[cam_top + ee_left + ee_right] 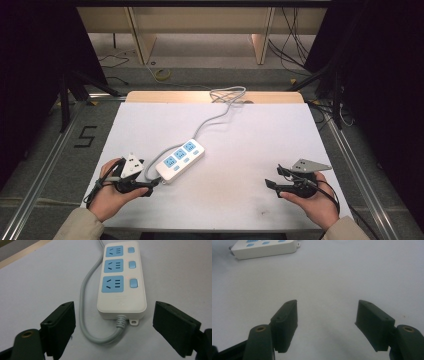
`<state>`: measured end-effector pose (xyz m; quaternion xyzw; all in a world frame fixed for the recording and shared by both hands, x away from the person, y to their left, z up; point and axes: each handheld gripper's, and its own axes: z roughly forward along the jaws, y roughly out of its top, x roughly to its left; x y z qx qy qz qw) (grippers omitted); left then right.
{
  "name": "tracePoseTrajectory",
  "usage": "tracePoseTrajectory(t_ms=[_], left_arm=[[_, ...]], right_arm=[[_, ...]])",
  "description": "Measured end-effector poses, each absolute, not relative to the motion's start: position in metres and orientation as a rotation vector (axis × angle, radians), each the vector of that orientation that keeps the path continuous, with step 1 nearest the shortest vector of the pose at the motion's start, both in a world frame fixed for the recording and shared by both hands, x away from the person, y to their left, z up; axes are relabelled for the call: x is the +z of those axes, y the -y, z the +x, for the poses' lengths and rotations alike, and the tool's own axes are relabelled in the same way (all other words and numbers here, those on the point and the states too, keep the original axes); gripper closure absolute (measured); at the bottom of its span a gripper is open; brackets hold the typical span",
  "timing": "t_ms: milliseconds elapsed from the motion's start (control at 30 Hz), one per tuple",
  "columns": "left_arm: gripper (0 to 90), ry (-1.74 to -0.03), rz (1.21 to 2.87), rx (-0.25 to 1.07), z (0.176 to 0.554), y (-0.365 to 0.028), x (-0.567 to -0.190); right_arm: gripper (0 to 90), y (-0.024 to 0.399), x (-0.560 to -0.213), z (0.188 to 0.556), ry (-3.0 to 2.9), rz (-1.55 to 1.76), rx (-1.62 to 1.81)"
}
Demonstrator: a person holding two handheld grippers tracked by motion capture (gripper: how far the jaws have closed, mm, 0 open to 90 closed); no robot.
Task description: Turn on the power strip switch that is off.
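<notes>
power strip waits between two open grippers

white plastic power strip (180,154) with three blue sockets and three blue switches lies flat on the white table top (240,135), left of the middle and turned on a slant, its socket end pointing away toward the far right. its grey cable (210,122) leaves the near end, loops round beside the strip's left side and runs off to the far edge of the table, where it lies in a loose bundle.

left gripper (145,187), held in the person's left hand (107,192), sits low at the near left of the table, aimed at the strip's near end. in the left gripper view its black jaws stand wide apart with nothing between them; the strip (121,280) lies just ahead of them, not touched, with the cable (86,315) curling close past the left jaw.

right gripper (274,187), in the person's right hand (312,200), rests at the near right, well apart from the strip. its jaws too are spread wide over bare table, gripping nothing. in the right gripper view the strip (263,248) sits far off at the top left.
</notes>
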<state>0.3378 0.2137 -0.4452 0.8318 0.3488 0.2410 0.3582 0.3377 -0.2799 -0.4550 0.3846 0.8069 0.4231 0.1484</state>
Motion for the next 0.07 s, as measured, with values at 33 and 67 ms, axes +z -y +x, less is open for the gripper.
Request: tracePoseTrajectory(t_ms=[33, 67], left_arm=[[17.8, -0.9, 2.146, 0.622, 0.3378, -0.2137, -0.4452], [17.8, -0.901, 2.143, 0.621, 0.3378, -0.2131, -0.4456]], right_arm=[[34.1, 0.28, -0.455, 0.3376, -2.32, 1.107, 1.217], [34.0, 0.2801, -0.4549, 0.3377, -2.319, 1.108, 1.217]])
